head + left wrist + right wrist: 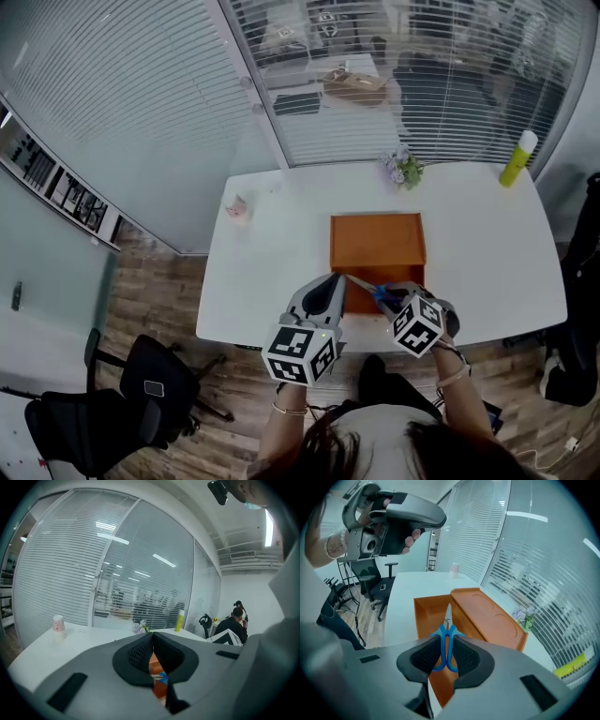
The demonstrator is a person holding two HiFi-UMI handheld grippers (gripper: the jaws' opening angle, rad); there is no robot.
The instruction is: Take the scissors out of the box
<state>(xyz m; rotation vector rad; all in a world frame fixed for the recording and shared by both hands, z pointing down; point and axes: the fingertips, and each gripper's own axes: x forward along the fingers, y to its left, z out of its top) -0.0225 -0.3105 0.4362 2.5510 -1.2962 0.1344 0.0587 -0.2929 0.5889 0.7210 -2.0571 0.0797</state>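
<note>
While the right tongs (446, 645) clamp the scissors (448, 616) by their blue handles, over the open box (423, 613) at frame centre, lift straight up until the tip clears the wall. The left tongs (152, 645), closed and empty, should stay clear.

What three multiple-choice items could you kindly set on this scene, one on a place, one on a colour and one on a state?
1. Where on the table does the yellow bottle stand?
A. near left corner
B. far right corner
C. middle
2. What colour are the handles of the scissors?
A. red
B. green
C. blue
3. The right tongs are:
A. shut on the scissors
B. open and empty
C. shut on the yellow bottle
Answers: 1 B, the head view shows it at the far right corner; 2 C, blue loops show in the right gripper view; 3 A, the tongs press on both handles there.
</note>
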